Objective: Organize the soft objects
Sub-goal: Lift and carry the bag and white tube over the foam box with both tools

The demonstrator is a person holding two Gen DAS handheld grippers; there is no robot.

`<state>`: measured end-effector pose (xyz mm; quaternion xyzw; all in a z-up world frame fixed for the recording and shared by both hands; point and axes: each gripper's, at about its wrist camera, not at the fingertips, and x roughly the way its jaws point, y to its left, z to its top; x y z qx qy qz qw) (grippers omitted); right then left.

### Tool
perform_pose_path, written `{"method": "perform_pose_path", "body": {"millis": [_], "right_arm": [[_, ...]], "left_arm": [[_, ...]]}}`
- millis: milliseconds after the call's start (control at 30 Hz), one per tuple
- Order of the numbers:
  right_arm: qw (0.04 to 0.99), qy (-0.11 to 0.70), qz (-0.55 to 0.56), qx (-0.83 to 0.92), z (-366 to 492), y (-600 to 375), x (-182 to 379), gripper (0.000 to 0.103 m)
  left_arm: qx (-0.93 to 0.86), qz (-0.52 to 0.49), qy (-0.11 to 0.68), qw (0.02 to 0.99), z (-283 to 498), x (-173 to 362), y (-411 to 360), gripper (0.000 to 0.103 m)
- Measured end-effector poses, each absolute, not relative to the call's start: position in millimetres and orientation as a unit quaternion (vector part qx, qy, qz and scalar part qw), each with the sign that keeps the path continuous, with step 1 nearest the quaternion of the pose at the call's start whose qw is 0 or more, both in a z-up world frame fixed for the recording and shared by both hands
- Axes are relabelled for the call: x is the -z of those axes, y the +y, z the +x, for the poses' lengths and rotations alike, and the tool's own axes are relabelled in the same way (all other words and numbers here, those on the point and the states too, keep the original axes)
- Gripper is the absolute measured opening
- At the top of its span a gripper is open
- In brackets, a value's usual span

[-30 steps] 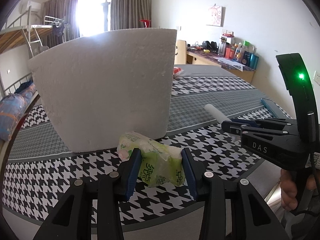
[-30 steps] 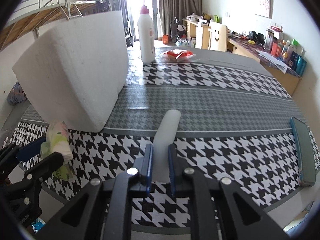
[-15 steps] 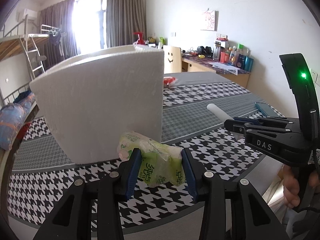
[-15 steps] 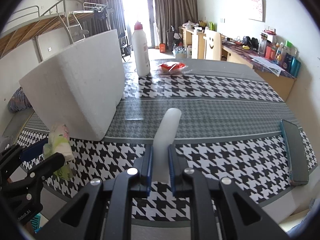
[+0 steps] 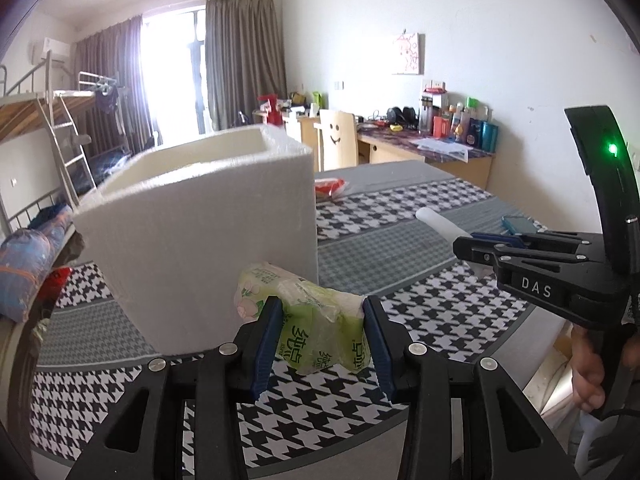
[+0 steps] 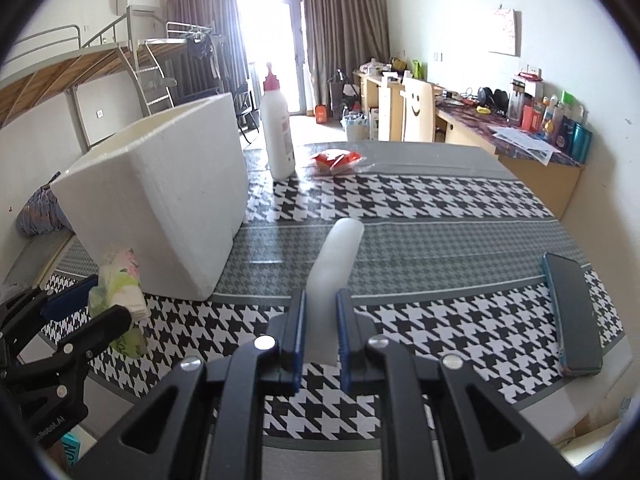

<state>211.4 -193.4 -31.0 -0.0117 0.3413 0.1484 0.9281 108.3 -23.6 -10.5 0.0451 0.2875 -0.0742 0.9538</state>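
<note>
Both grippers hold soft items above the surface's near edge: left gripper (image 5: 322, 334) jaws clamp a green tissue pack (image 5: 316, 320), right gripper (image 6: 320, 336) jaws clamp a white foam tube (image 6: 336, 264). Carrying step; next, probably lift over the foam box (image 5: 208, 232) rim and release inside.

Bright daylight, fisheye views

Light pours in from the window (image 5: 172, 76) between the curtains (image 6: 344, 32), blown out to pure white in both views, with haze bleeding onto the nearby bunk (image 6: 120, 64). The white walls are evenly lit. The foam box (image 5: 208, 236) is shaded on its near face; the bottle (image 6: 277, 128) is backlit and throws a glare streak on the tablecloth (image 6: 420, 200). Straight lines bow towards the edges, and black vignette fills the corners. The roll (image 6: 334, 276) blurs close to the lens.
</note>
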Motion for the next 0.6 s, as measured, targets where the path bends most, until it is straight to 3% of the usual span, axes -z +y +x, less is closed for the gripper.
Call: {"method": "perform_pose_path", "body": {"millis": [600], "right_arm": [[0.942, 0.295, -0.008, -0.160, 200.0, -194.9, 2.8, 0.018]], "left_arm": [[0.082, 0.054, 0.254, 0.962, 104.2, -15.2, -29.6, 0.044]]}}
